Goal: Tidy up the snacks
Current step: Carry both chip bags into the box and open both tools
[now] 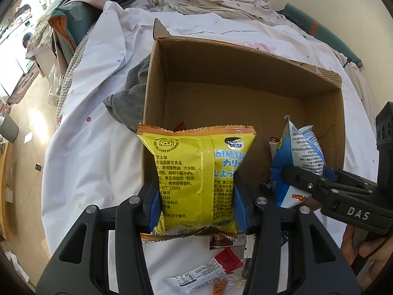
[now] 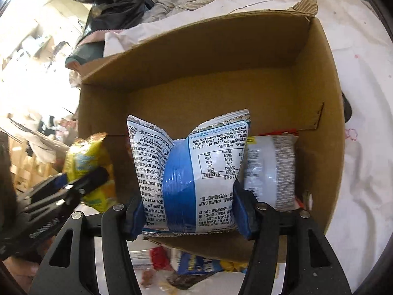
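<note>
Below both grippers, on the white sheet [image 1: 93,127], loose small snack packets [image 1: 211,268] are lying partly hidden behind the black gripper arms, and in the right wrist view they are blurring into patches of red, blue and yellow. Inside the cardboard box [image 2: 326,147], a pale printed packet [image 2: 270,172] is showing only in part behind the blue-and-white bag [image 2: 196,169]. The left gripper [image 1: 196,204] is clenching a puffy yellow bag [image 1: 196,172] by its lower half, upright over the box's near left corner, its orange crimped top edge showing. The right gripper [image 2: 189,211] is squeezing the blue-and-white bag, its print upside down, pinched inward at the waist, over the box's near wall. A grey cloth [image 1: 127,98] is lying against the box's left wall.
</note>
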`<control>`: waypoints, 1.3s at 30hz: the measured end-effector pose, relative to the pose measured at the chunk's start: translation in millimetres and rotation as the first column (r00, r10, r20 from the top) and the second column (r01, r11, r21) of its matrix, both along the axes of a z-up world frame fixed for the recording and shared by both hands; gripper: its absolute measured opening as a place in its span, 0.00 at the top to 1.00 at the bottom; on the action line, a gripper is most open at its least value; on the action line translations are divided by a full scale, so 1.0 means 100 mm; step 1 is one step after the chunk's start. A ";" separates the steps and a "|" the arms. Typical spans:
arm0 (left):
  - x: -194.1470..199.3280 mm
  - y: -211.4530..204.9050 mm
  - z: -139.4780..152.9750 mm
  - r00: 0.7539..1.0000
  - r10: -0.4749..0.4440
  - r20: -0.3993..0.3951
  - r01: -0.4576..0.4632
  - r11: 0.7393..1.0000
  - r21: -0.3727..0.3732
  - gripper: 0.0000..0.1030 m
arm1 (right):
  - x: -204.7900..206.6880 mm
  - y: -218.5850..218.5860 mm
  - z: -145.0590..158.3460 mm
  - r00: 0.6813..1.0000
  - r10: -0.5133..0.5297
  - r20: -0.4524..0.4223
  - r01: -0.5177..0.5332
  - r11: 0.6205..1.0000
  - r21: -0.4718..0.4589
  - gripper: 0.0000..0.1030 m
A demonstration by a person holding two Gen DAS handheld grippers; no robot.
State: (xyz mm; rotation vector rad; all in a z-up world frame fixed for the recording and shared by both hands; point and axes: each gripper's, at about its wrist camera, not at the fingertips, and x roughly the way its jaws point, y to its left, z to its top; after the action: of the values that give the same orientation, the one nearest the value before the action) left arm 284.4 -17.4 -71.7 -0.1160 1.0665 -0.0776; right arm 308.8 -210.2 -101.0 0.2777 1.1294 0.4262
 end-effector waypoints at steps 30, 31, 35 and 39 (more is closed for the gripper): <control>-0.13 -0.01 0.15 0.999 -0.021 0.045 0.023 0.998 -0.061 0.12 | -0.07 -0.34 0.21 0.996 -0.087 0.013 0.084 0.979 0.183 0.16; -0.16 -0.01 0.16 0.998 -0.022 0.052 0.025 0.998 -0.057 0.12 | -0.09 -0.35 0.21 0.996 -0.092 0.012 0.088 0.980 0.180 0.16; -0.26 0.06 0.20 0.998 -0.011 0.061 0.014 0.999 -0.046 0.12 | -0.18 -0.39 0.21 0.993 -0.115 -0.002 0.114 0.977 0.179 0.16; -0.39 0.14 0.26 0.998 0.004 0.068 -0.001 0.999 -0.050 0.12 | -0.32 -0.41 0.25 0.993 -0.117 0.001 0.116 0.978 0.172 0.16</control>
State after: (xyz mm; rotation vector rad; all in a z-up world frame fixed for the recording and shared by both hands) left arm 245.9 -3.2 -45.6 -0.1586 0.9964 -0.1050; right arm 276.6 -251.1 -75.9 0.4897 1.0613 0.4210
